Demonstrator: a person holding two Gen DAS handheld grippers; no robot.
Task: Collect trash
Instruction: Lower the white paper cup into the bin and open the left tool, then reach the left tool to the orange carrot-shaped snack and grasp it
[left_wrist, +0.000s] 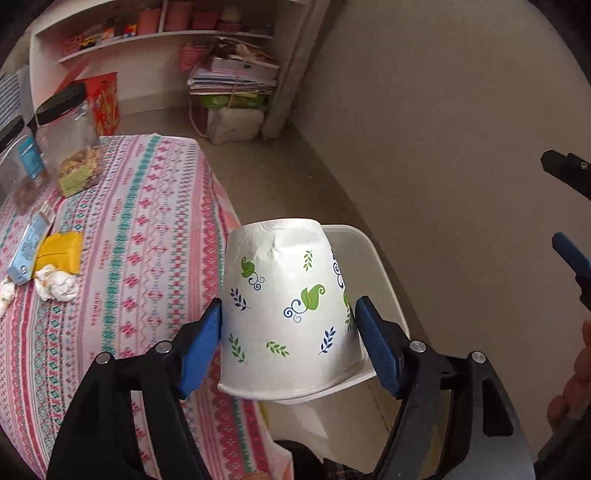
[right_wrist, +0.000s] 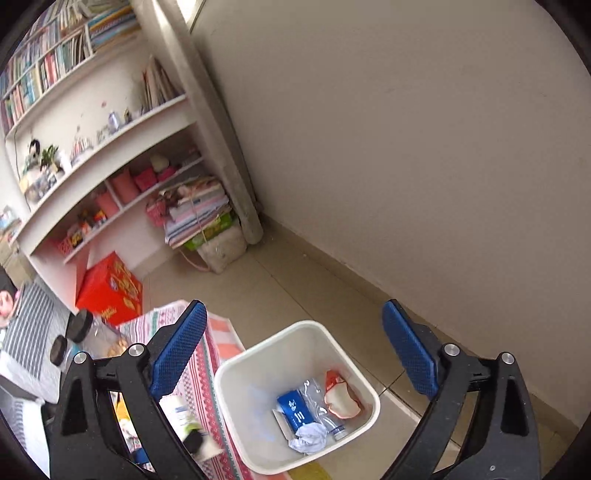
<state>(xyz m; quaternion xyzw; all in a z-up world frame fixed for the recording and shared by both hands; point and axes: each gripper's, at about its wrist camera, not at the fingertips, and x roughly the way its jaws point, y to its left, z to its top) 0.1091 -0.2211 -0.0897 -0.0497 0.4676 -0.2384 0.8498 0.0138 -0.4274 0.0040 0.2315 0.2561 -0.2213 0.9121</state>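
nearest to us, the left gripper (left_wrist: 288, 332) is clamped on the paper cup (left_wrist: 288, 317), one blue pad pressed to each side of the printed wall, low near the rolled rim. the cup is upside down, its rim toward us and its dented base tilted away. we judge it very light and thin-walled, stiff only at the rim and the base, so a hard squeeze would likely buckle it; the crease already showing near its base suggests as much. a hold across the wall close to the rim, as we have now, seems the safest place. just behind and below the cup we see the white bin (left_wrist: 373, 258) on the floor, so the cup hangs over the bin's near edge, beside the table (left_wrist: 147, 229) with its patterned cloth. the right gripper (right_wrist: 295, 354) has its jaws spread wide with nothing between them, and it looks down on the same bin, where wrappers, a blue packet (right_wrist: 294, 410) and crumpled paper already lie. farther left on the cloth wait a crumpled tissue (left_wrist: 55, 286), a yellow wrapper (left_wrist: 62, 251) and a small carton (left_wrist: 27, 254), well apart from our cup. beyond stand the jars (left_wrist: 70, 144) and the shelves.
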